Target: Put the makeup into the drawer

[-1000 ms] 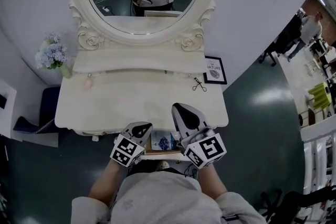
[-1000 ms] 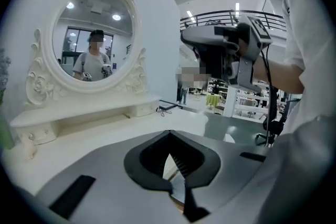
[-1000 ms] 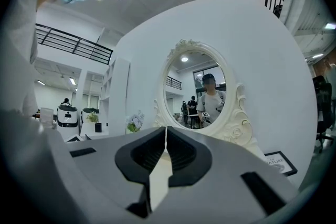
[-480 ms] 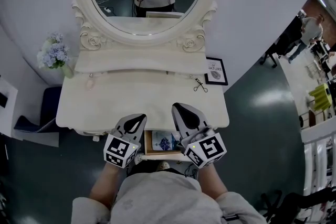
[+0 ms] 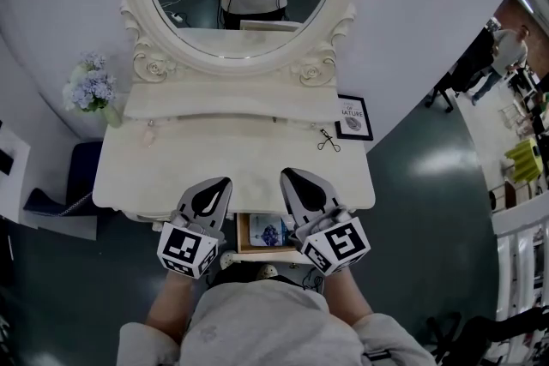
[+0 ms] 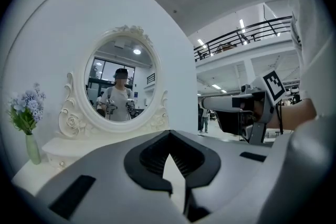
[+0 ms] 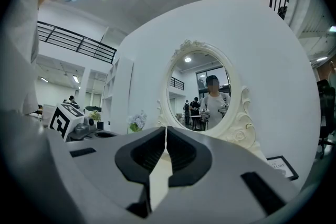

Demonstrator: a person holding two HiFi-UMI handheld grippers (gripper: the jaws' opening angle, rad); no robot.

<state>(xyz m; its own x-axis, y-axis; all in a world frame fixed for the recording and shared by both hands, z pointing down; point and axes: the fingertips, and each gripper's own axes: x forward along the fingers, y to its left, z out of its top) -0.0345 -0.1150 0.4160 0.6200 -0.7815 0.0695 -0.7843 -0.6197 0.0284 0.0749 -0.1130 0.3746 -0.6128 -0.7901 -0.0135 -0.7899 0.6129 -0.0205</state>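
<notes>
Hovering level over the front edge of the worktop (image 5: pixel 232 159), the left tool (image 5: pixel 219 183) and right tool (image 5: pixel 290 177) each have their jaws pressed together on nothing. The makeup (image 5: pixel 268 231), a small blue-printed pack, lies in the open drawer (image 5: pixel 243 237) just below them. Stowing looks done, so the next move would be a square push on the drawer front to close it.

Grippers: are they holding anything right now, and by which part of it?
Nothing is held. The left gripper and the right gripper each have their jaws closed together, with nothing between them.
</notes>
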